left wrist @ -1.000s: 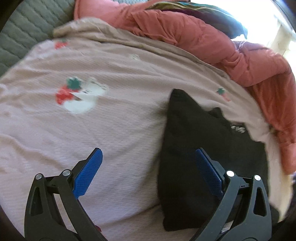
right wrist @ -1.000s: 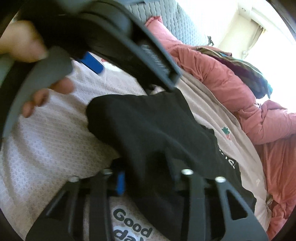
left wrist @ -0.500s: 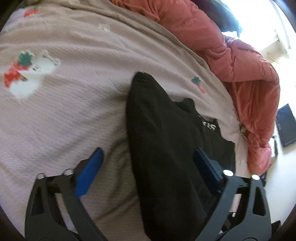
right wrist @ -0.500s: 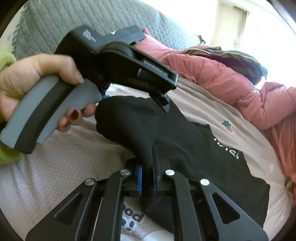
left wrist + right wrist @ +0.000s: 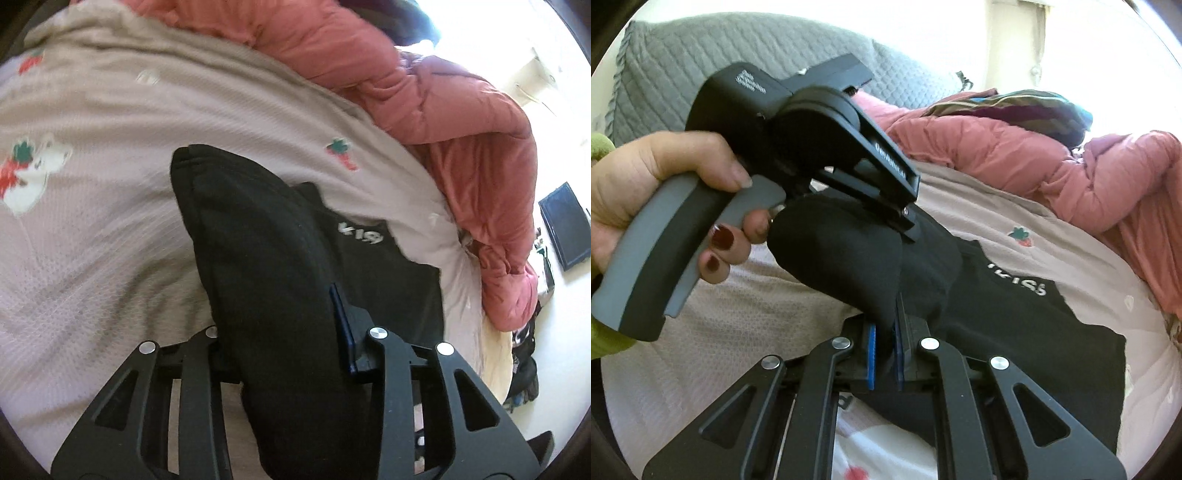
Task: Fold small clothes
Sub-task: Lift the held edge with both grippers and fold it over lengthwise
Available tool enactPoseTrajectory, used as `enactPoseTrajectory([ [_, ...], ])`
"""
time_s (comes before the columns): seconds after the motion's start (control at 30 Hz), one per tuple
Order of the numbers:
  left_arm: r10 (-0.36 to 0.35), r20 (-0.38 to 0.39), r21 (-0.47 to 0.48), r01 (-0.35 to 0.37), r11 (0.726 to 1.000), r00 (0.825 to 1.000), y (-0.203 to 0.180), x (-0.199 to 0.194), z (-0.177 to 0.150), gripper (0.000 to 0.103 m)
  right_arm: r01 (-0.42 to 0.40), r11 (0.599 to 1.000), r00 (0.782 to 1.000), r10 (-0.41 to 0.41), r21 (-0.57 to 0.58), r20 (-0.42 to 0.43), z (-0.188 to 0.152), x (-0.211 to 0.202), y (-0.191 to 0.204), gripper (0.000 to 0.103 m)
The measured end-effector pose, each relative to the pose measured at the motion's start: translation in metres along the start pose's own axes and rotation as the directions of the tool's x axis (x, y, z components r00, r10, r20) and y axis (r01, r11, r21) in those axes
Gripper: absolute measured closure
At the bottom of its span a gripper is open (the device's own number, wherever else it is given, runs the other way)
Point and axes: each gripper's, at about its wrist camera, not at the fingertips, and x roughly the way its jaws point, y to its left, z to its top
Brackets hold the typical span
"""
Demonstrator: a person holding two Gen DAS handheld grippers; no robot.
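A small black garment with white lettering lies on a pink bedspread. In the left wrist view, my left gripper has closed on a thick fold of the black cloth; its left finger is hidden by the cloth. In the right wrist view, my right gripper is shut on another fold of the same garment, its blue pads pinching the cloth. The left gripper's body shows there, held in a hand, just beyond the lifted fold.
A rumpled red-pink quilt lies along the far and right side of the bed. A grey quilted headboard stands behind. The bed's right edge drops to a floor with a dark flat object.
My left gripper has closed from wide open onto the black fold and moved in over the garment. My right gripper stays shut on the cloth and has lifted it slightly.
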Motion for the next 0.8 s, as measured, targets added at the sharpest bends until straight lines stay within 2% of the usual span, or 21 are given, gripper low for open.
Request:
enactPoseTrajectory([
  [0.3, 0.022, 0.022, 0.117, -0.024, 0.993, 1.000, -0.070, -0.004, -0.002, 0.075, 0.012, 0.985, 0.999, -0.019, 0.170, 0.042, -0.021, -0.045, -0.047, 0.097],
  [0.57, 0.044, 0.004, 0.218, -0.044, 0.975, 0.999, -0.130, 0.015, -0.011, 0.075, -0.002, 0.960, 0.999, -0.013, 0.280, 0.052, -0.045, -0.066, -0.081, 0.097],
  [0.8, 0.056, -0.026, 0.259, -0.047, 0.965, 0.998, -0.162, 0.039, -0.019, 0.076, -0.024, 0.928, 0.998, 0.002, 0.372, 0.058, -0.064, -0.079, -0.107, 0.097],
])
